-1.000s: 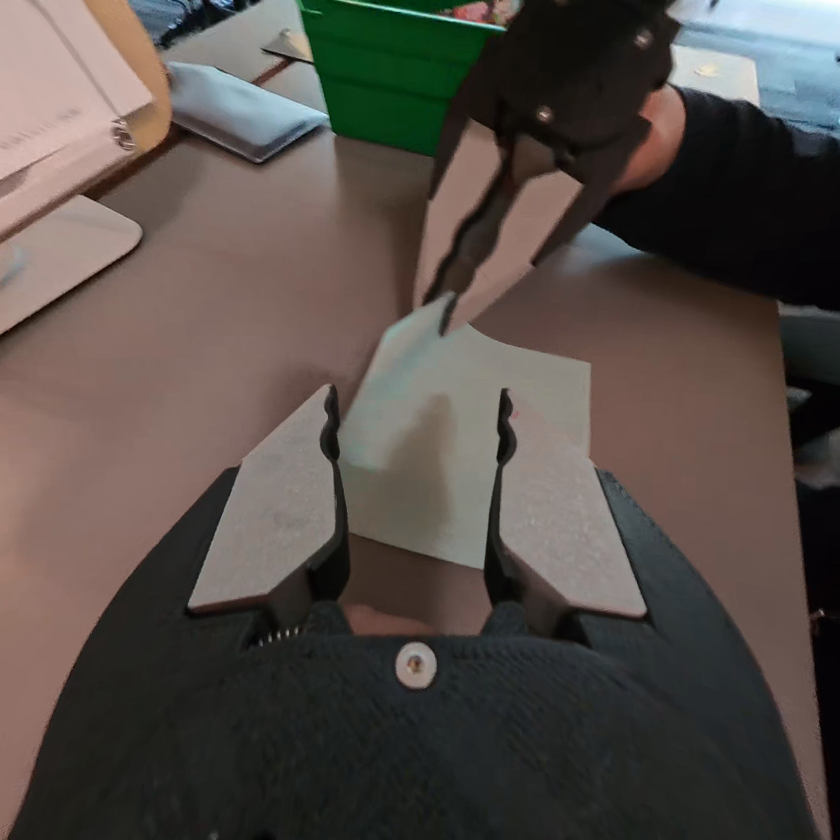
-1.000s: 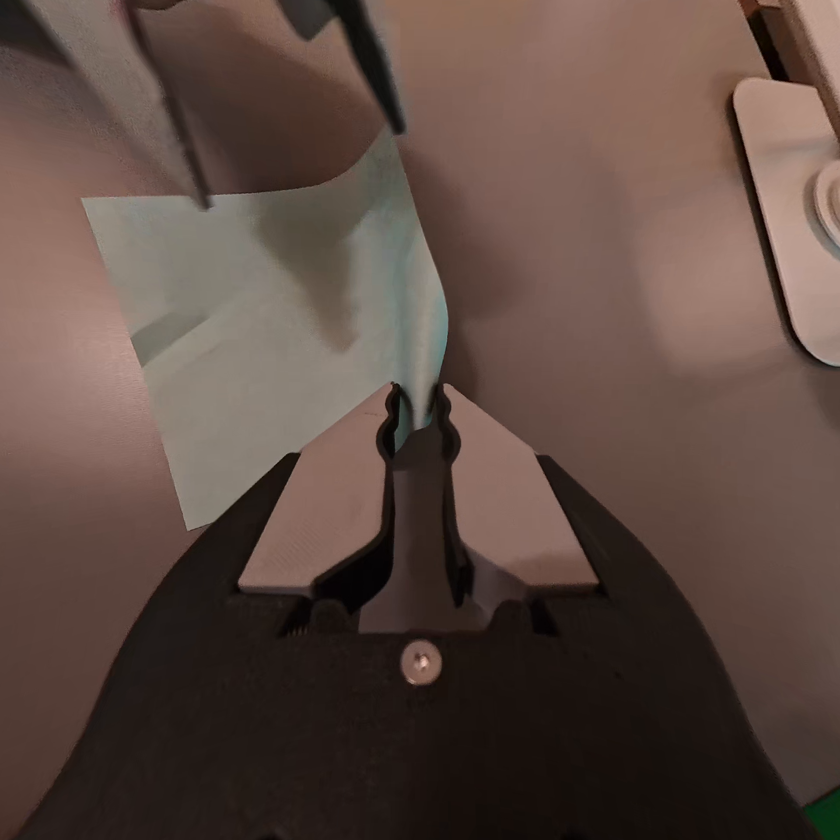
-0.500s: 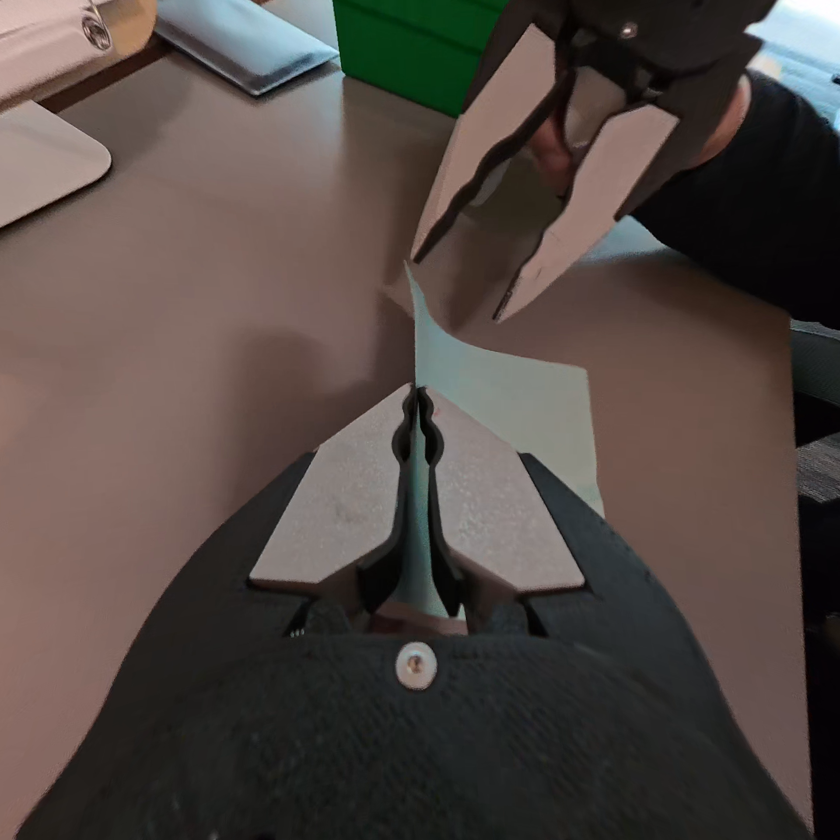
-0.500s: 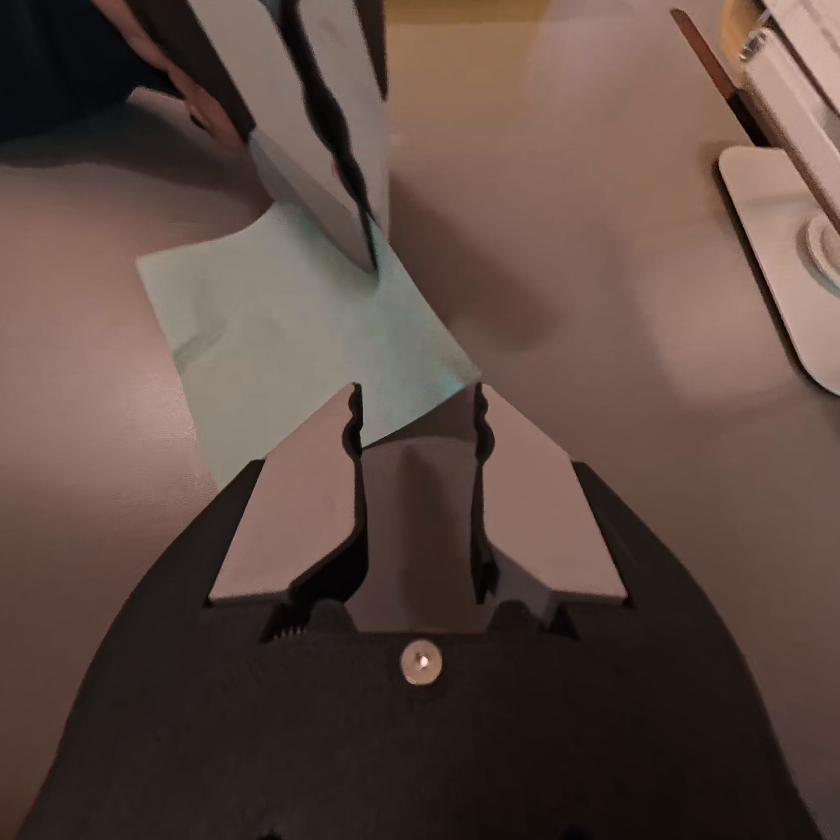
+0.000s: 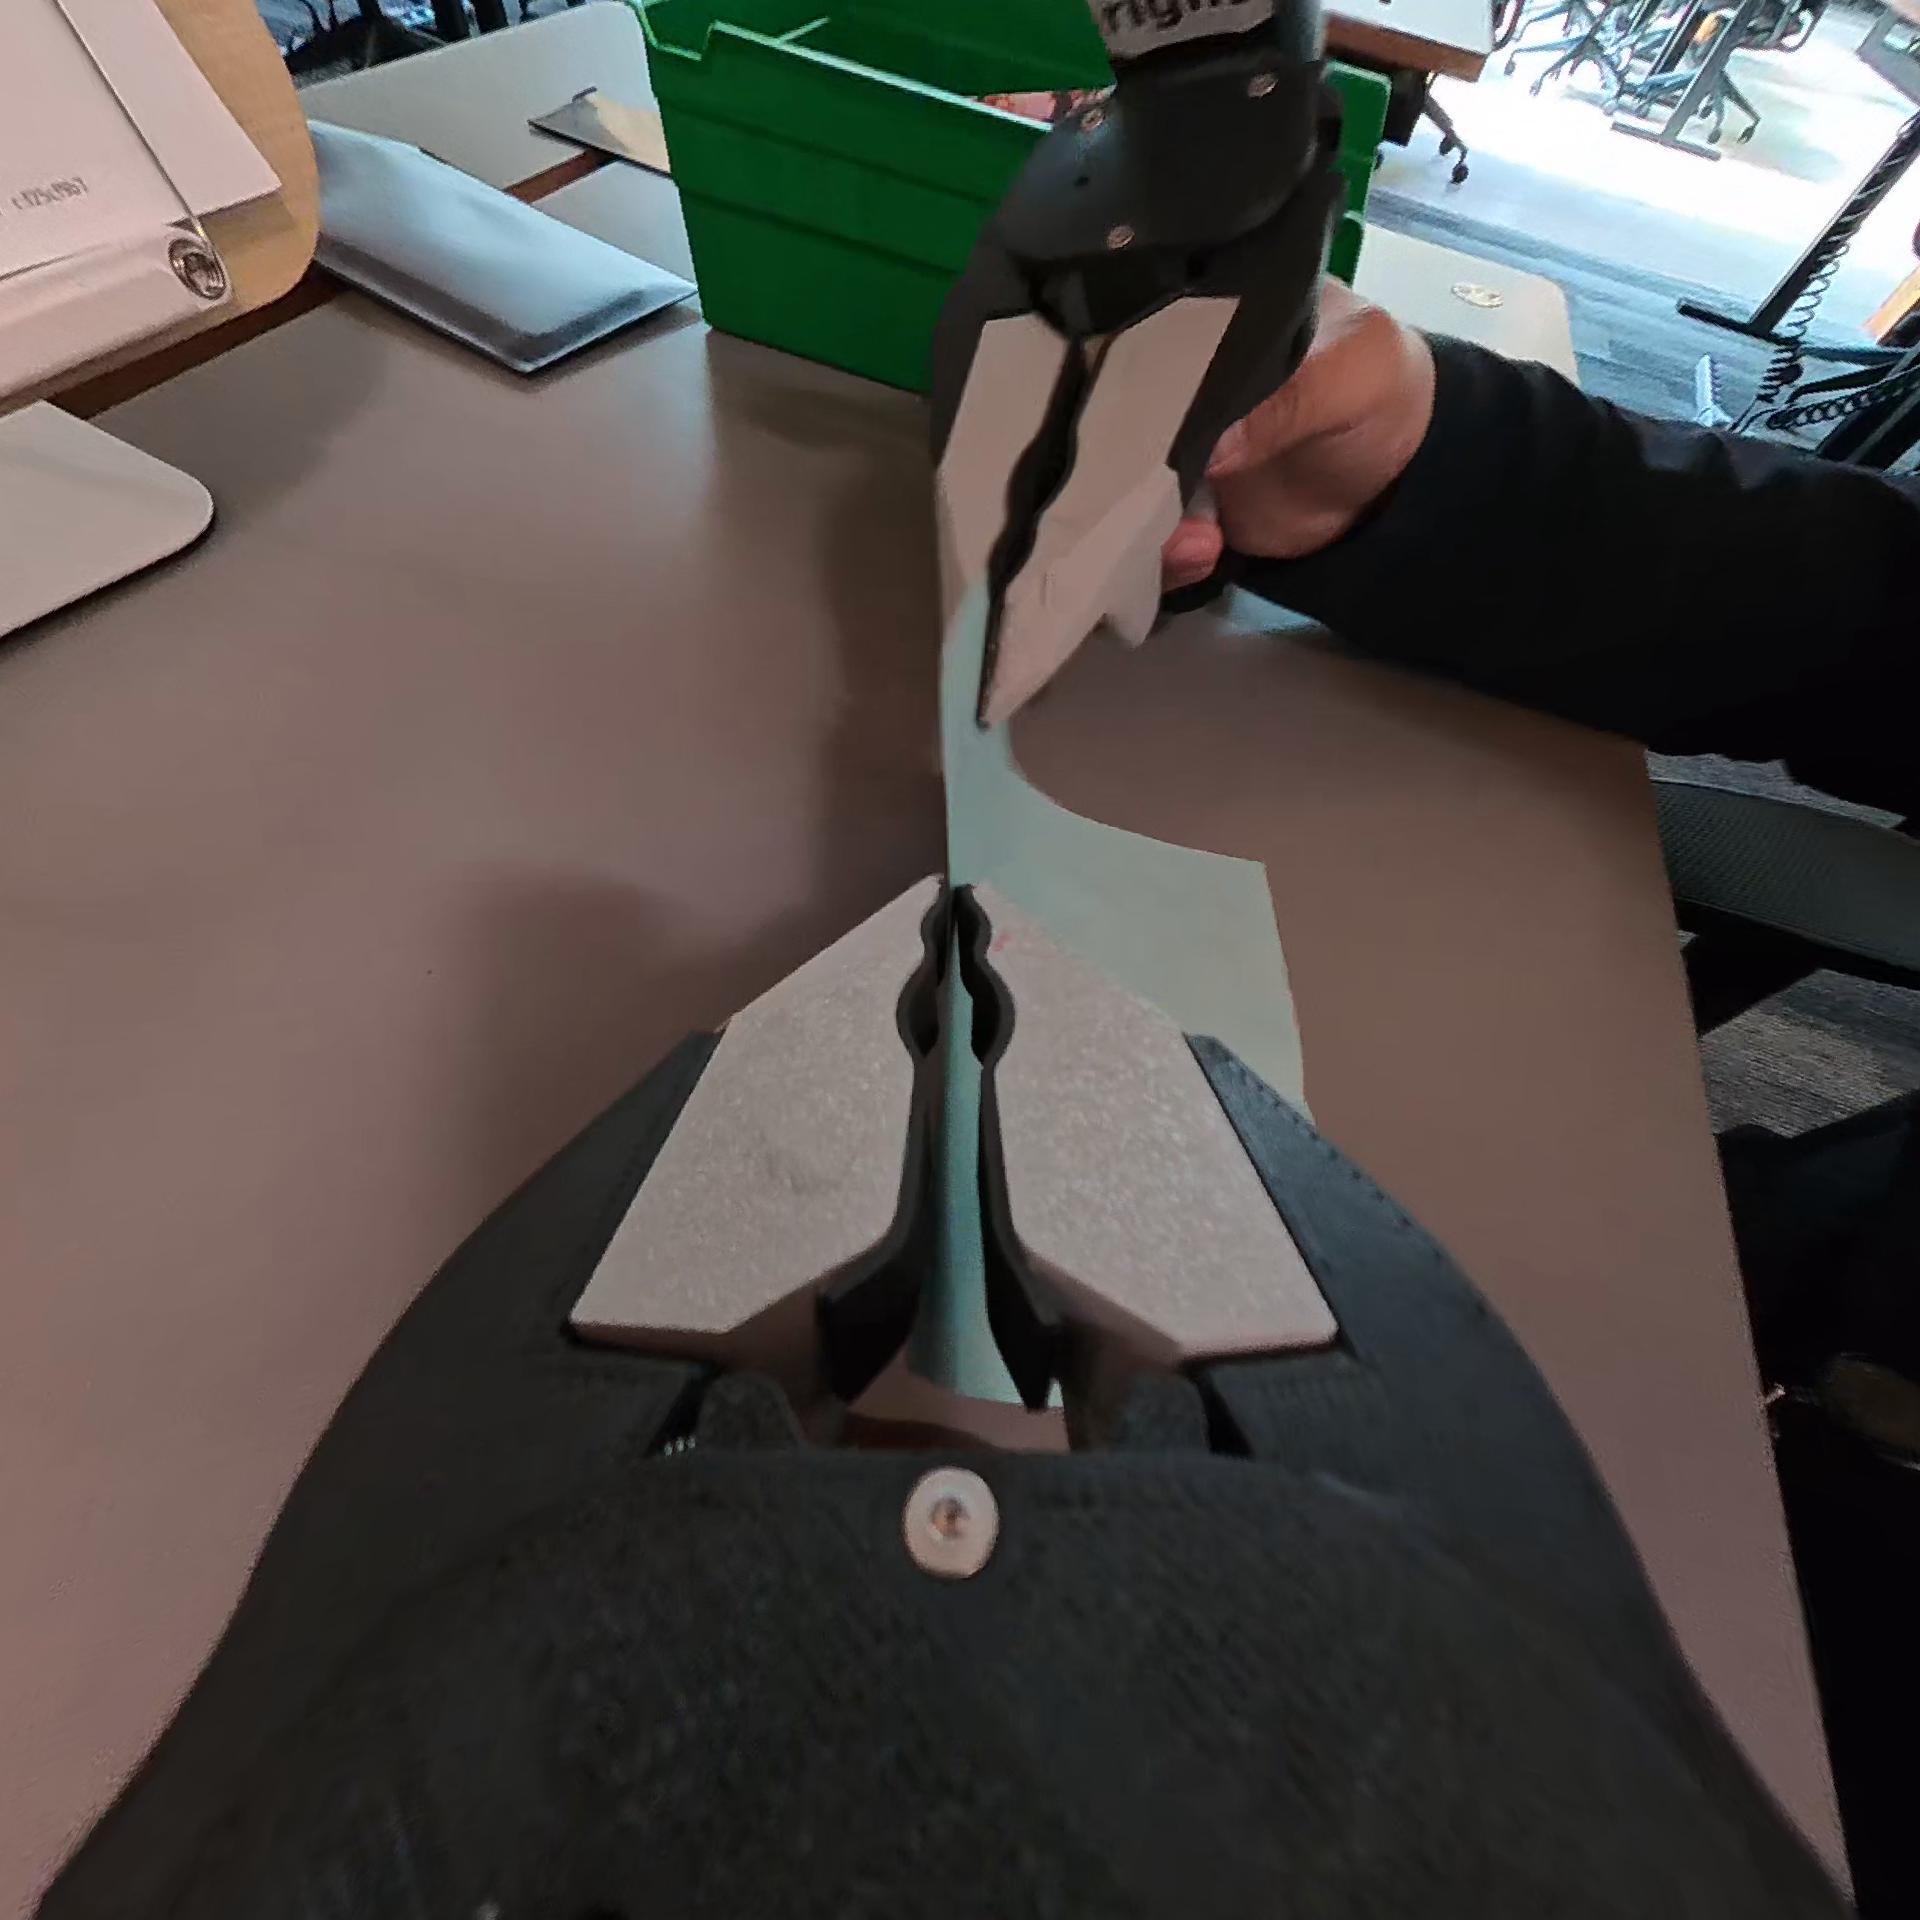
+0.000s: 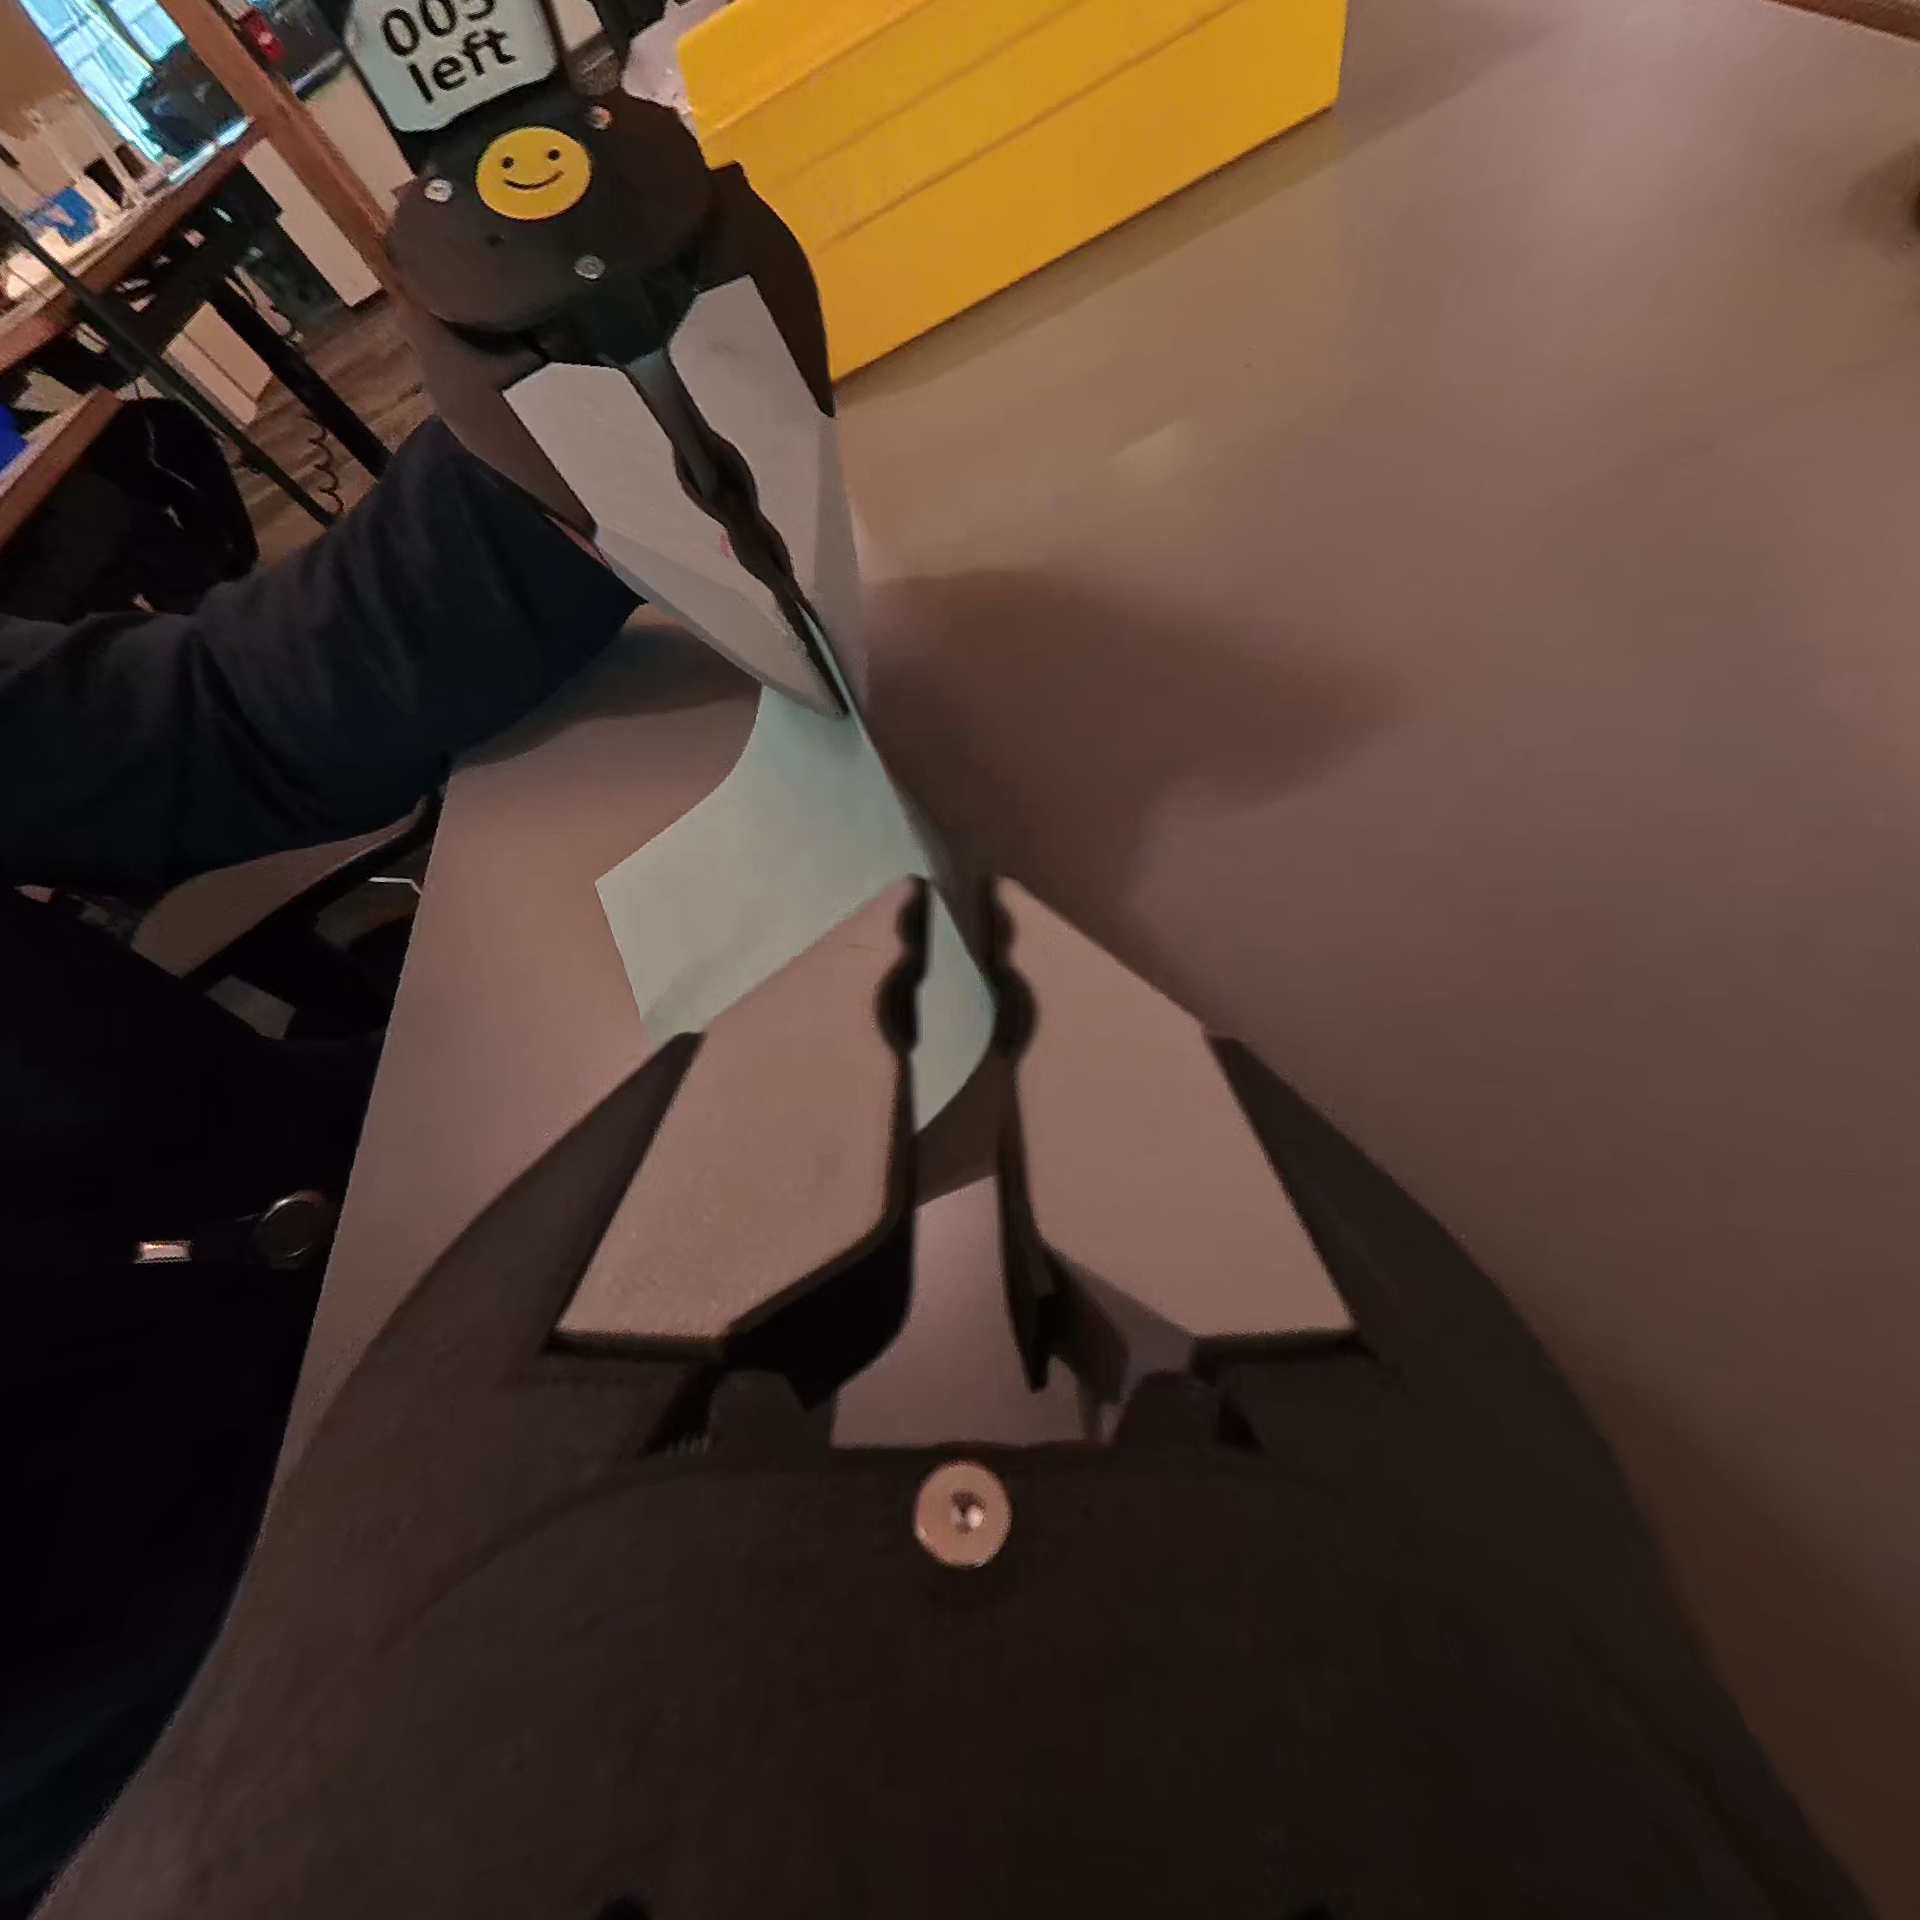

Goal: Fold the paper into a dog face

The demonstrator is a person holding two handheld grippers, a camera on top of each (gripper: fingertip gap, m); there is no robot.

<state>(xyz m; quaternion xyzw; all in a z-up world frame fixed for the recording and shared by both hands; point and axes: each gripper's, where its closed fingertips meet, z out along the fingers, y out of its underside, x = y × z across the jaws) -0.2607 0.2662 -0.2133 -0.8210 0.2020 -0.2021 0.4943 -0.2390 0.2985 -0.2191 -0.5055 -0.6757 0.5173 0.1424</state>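
L gripper [image 5: 951, 894] is clamped on the near corner of the paper [image 5: 1143, 914]; R gripper [image 6: 951, 899] looks pinched on the far corner, w/ a slight gap showing. Keep the raised edge taut btwn them, then bring corners together evenly for a clean crease.

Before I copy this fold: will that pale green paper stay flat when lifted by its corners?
Probably not. The paper already curves between the left gripper and right gripper, so it looks thin and floppy. It seems very light, since pinched corners alone lift one side. It would likely crease easily on the table.
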